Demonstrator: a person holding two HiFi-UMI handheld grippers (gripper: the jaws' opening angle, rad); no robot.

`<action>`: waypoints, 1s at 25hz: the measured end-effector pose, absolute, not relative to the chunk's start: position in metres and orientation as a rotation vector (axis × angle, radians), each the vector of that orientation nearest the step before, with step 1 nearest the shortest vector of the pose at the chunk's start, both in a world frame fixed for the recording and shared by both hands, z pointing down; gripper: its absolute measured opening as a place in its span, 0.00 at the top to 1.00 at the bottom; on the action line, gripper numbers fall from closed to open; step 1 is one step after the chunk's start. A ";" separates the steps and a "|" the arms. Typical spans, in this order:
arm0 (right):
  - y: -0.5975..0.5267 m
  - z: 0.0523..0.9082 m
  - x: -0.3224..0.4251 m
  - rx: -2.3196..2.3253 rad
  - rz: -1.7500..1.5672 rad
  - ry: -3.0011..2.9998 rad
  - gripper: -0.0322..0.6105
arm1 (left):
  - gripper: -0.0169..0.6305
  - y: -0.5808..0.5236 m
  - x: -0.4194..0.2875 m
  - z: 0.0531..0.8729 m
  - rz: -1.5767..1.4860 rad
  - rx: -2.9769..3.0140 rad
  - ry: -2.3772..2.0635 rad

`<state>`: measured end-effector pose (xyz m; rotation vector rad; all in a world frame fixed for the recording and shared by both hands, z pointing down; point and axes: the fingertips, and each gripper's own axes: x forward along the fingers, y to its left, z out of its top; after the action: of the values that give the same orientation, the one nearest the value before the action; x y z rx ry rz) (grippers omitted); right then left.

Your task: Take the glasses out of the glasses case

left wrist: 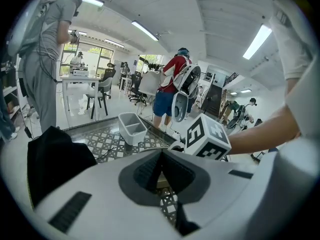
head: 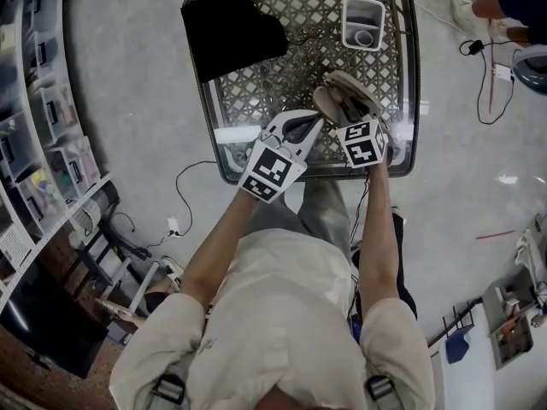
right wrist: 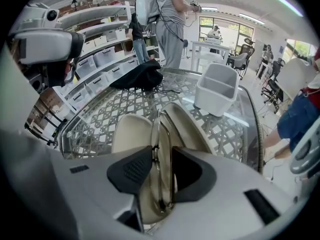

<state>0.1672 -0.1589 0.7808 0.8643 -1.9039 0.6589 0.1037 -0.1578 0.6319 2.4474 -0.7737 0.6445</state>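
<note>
An open beige glasses case (head: 342,92) lies on the glass lattice table (head: 256,92) near its front edge. In the right gripper view the case (right wrist: 129,131) shows both shells, and the folded glasses (right wrist: 161,129) stand on edge between them. My right gripper (right wrist: 161,160) points steeply down into the case, its dark pads against both sides of the glasses; in the head view it (head: 349,114) hangs over the case. My left gripper (head: 314,120) is at the case's left end. Its jaws (left wrist: 160,156) meet at the tips, with a tan strip of the case between the pads.
A black cloth (head: 231,28) lies at the table's back left and a white two-part bin (head: 362,22) at the back right. Shelves with boxes (head: 43,143) stand at the left, and cables (head: 192,195) trail on the floor. A person's legs (head: 500,2) are beyond the table's right corner.
</note>
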 end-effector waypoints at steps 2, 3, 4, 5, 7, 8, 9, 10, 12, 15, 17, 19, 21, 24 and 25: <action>-0.159 0.779 0.166 0.862 0.652 -1.910 0.77 | 0.96 -0.158 0.103 0.632 0.644 2.446 -0.774; -0.159 0.778 0.165 0.860 0.646 -1.913 0.78 | 0.95 -0.158 0.103 0.632 0.645 2.445 -0.775; -0.159 0.778 0.164 0.858 0.640 -1.914 0.78 | 0.96 -0.158 0.103 0.632 0.646 2.445 -0.775; -0.159 0.778 0.163 0.856 0.637 -1.914 0.78 | 0.95 -0.158 0.103 0.632 0.646 2.445 -0.775; -0.160 0.777 0.161 0.859 0.637 -1.917 0.78 | 0.96 -0.159 0.102 0.633 0.647 2.447 -0.774; -0.161 0.777 0.160 0.862 0.636 -1.918 0.78 | 0.96 -0.159 0.101 0.633 0.647 2.447 -0.774; -0.161 0.776 0.160 0.864 0.635 -1.918 0.78 | 0.96 -0.160 0.101 0.633 0.647 2.447 -0.774; -0.162 0.776 0.159 0.865 0.633 -1.919 0.78 | 0.95 -0.160 0.100 0.632 0.647 2.447 -0.774; -0.162 0.774 0.159 0.864 0.631 -1.919 0.78 | 0.95 -0.160 0.099 0.632 0.646 2.446 -0.774; -0.161 0.771 0.158 0.864 0.625 -1.918 0.78 | 0.96 -0.160 0.098 0.631 0.648 2.449 -0.772; -0.160 0.769 0.158 0.868 0.621 -1.918 0.78 | 0.96 -0.159 0.098 0.630 0.646 2.452 -0.770; -0.160 0.766 0.158 0.876 0.616 -1.923 0.79 | 0.95 -0.160 0.097 0.629 0.642 2.455 -0.769; -0.160 0.761 0.158 0.884 0.609 -1.929 0.79 | 0.96 -0.161 0.098 0.627 0.642 2.462 -0.767; -0.160 0.754 0.156 0.904 0.597 -1.938 0.79 | 0.95 -0.163 0.097 0.625 0.642 2.473 -0.762; -0.160 0.751 0.156 0.912 0.595 -1.940 0.79 | 0.95 -0.164 0.096 0.624 0.642 2.476 -0.761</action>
<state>0.1559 -0.1604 0.7515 0.9116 -1.9404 0.5946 0.0965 -0.1641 0.6241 2.4763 -0.7609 0.6423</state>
